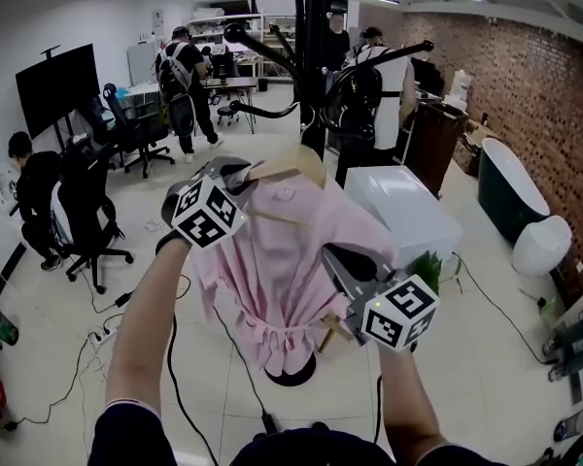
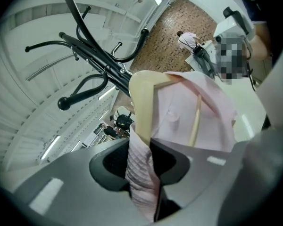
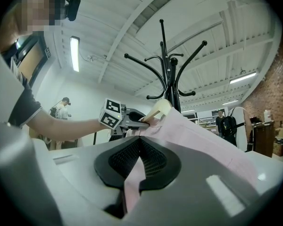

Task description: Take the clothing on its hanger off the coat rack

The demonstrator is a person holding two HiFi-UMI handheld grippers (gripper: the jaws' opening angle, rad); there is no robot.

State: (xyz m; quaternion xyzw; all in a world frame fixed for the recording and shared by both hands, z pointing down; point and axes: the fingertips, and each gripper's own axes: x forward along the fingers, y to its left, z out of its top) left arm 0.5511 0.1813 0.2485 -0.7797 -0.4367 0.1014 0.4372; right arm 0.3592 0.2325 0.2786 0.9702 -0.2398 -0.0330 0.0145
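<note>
My left gripper (image 2: 141, 161) pinches the pink shirt (image 1: 272, 260) beside its wooden hanger (image 1: 297, 162); my right gripper (image 3: 137, 166) clamps the shirt lower down

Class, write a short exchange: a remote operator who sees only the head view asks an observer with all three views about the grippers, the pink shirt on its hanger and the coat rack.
Operator: Left side: gripping anything?
Observer: Yes. The left gripper is shut on a fold of the pale pink fabric shirt, next to the end of the pale wooden hanger.
Operator: And the right?
Observer: The right gripper pinches a thin fold of that shirt.
Operator: Anything hanging up top?
Observer: No. The top hooks of the black metal coat rack are bare.
</note>
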